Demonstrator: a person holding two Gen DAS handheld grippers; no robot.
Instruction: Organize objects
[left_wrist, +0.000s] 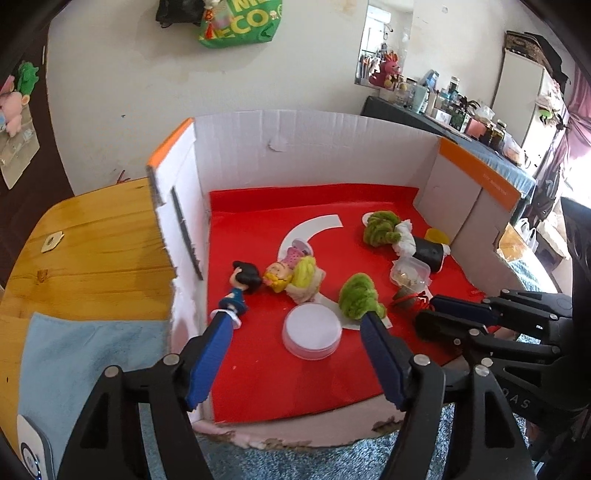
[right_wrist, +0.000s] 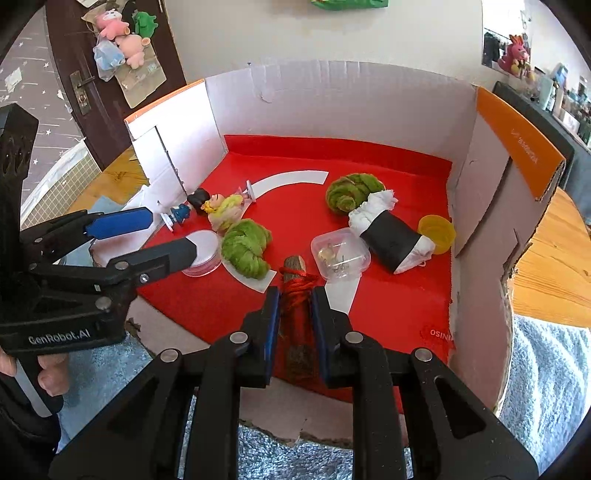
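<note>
My right gripper is shut on a short wooden stick wound with red cord, low over the front of the red mat. In the left wrist view the right gripper comes in from the right. My left gripper stands open, with a round white tub on the mat between its fingers and no pad touching it. A blue figurine with black hair lies by its left fingertip and a green wool bundle by its right. In the right wrist view the left gripper is at the left.
All of it lies in a white cardboard box with orange flaps. Also on the mat are a yellow-haired figurine, a second green bundle, a clear plastic box, a black-and-white roll and a yellow cup. A wooden table lies left.
</note>
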